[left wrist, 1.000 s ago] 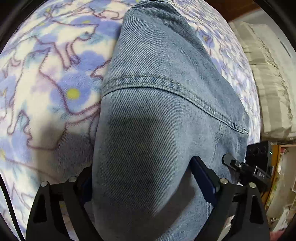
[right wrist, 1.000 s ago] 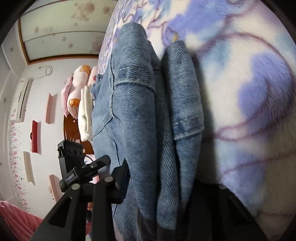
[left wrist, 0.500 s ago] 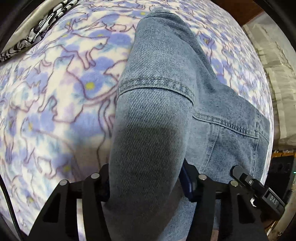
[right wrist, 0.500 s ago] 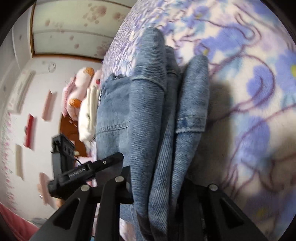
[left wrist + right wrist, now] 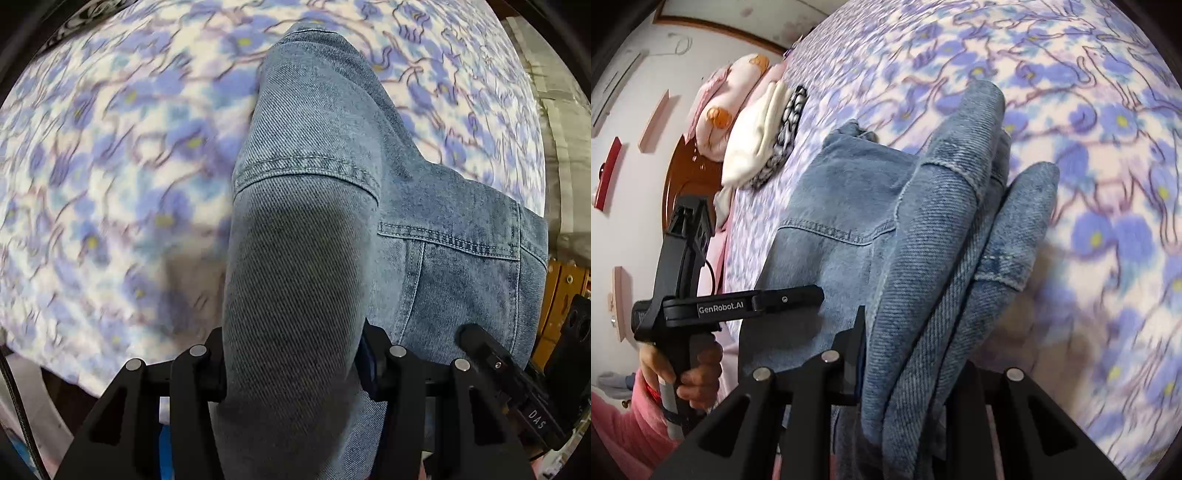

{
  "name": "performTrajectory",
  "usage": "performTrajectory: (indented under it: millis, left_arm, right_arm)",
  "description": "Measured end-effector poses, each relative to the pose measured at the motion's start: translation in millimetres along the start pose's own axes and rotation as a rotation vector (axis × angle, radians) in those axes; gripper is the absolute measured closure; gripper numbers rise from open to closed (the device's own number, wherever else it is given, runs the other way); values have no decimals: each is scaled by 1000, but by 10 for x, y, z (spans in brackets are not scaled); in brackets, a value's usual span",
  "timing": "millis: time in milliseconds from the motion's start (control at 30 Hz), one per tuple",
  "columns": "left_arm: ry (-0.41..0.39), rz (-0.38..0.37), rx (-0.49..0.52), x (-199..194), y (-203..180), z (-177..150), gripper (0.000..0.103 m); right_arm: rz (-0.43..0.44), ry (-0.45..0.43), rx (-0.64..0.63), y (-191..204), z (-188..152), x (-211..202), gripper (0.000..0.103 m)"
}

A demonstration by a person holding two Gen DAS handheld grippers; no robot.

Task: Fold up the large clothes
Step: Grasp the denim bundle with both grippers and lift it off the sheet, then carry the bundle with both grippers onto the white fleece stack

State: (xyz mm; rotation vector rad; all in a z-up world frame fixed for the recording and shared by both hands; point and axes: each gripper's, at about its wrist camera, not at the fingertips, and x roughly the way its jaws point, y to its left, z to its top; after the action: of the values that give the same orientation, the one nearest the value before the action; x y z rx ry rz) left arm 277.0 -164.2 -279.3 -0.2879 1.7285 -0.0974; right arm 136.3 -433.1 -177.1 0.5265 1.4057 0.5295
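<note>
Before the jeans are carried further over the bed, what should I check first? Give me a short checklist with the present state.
1. Left hand-held gripper shut on the jeans: ok.
2. Right hand-held gripper shut on several denim layers: ok.
3. Hem of the outer layer held evenly with the others: not ok, it sits apart.
4. Floral blanket bare where the jeans point: ok.
5. Folded clothes at the bed's end apart from the jeans: ok.
6. Grip depth on the fabric: cannot tell.
</note>
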Motion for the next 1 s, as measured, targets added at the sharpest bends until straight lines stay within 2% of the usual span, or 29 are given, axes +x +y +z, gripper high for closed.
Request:
performTrajectory:
  millis: [200, 300, 500, 700, 1000]
  left_arm:
    - [3, 50, 41, -380, 342, -202, 54]
    - [0, 72, 60, -714, 685, -188, 54]
    - [-35, 99, 93, -1429, 1417, -48, 54]
    - [-178, 160, 121, -2287, 2006, 256, 54]
    - [-457, 209, 128, -3299, 2729, 1084, 55]
  right_arm:
    - [-12, -16, -16, 436, -370, 33, 85]
    - [9, -28, 3, 731, -536, 77, 85]
    - [67, -90, 7, 1578, -741, 250, 85]
    - [158, -175, -18, 2211, -603, 481, 85]
    - [208, -345, -179, 3018, 134, 844, 85]
